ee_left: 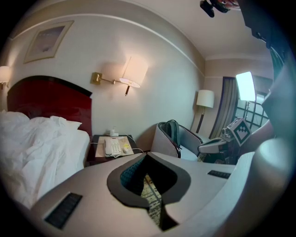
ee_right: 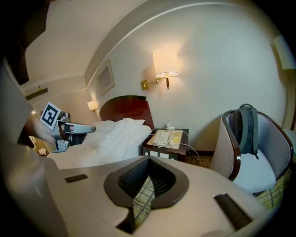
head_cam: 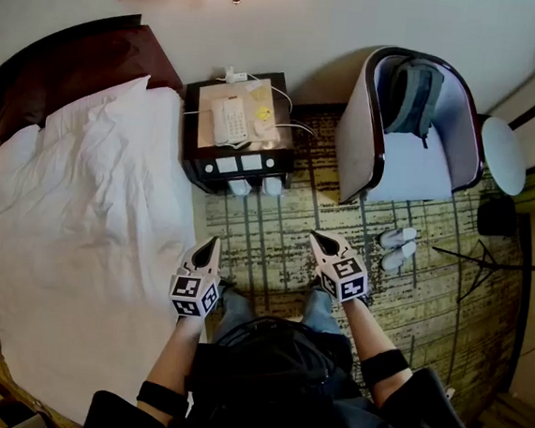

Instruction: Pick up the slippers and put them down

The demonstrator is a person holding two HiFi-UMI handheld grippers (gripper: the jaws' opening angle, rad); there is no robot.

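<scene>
Fingers of the left gripper (head_cam: 211,245) and right gripper (head_cam: 318,242) are pressed together, empty. The slippers (head_cam: 397,248), seen only in the head view, lie on the carpet (head_cam: 274,247) before the armchair (head_cam: 355,132), which holds a backpack (head_cam: 413,95).

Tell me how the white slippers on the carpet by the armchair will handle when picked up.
The slippers look thin and flat, so probably light and floppy, sagging if pinched at one end. They lie flat on the carpet, so rolling or tipping seems unlikely; pushed, they would likely drag rather than slide.
</scene>
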